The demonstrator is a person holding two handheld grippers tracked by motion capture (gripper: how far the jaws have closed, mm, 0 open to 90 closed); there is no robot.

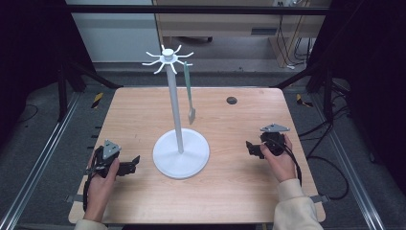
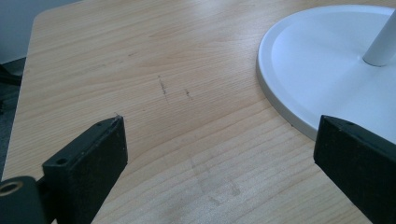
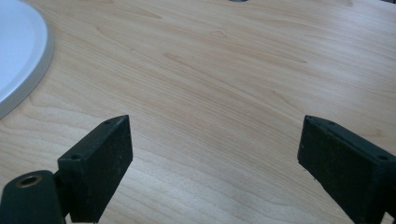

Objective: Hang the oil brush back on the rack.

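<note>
White and tall, the rack stand [image 1: 180, 143] rises from the middle of the wooden table [image 1: 230, 191] in the high view, between the two tools; a green spatula [image 1: 189, 96] hangs from one hook at its top. The left gripper [image 1: 135, 164] lies just left of the round base, the right gripper [image 1: 250, 146] farther off to its right, both low over the wood. Left gripper view: jaws spread wide with bare table between them, the base [image 2: 317, 70] ahead beside the right-hand jaw. Right gripper view: jaws spread and holding nothing, the base's rim [image 3: 18, 60] ahead beyond the left-hand jaw.
</note>
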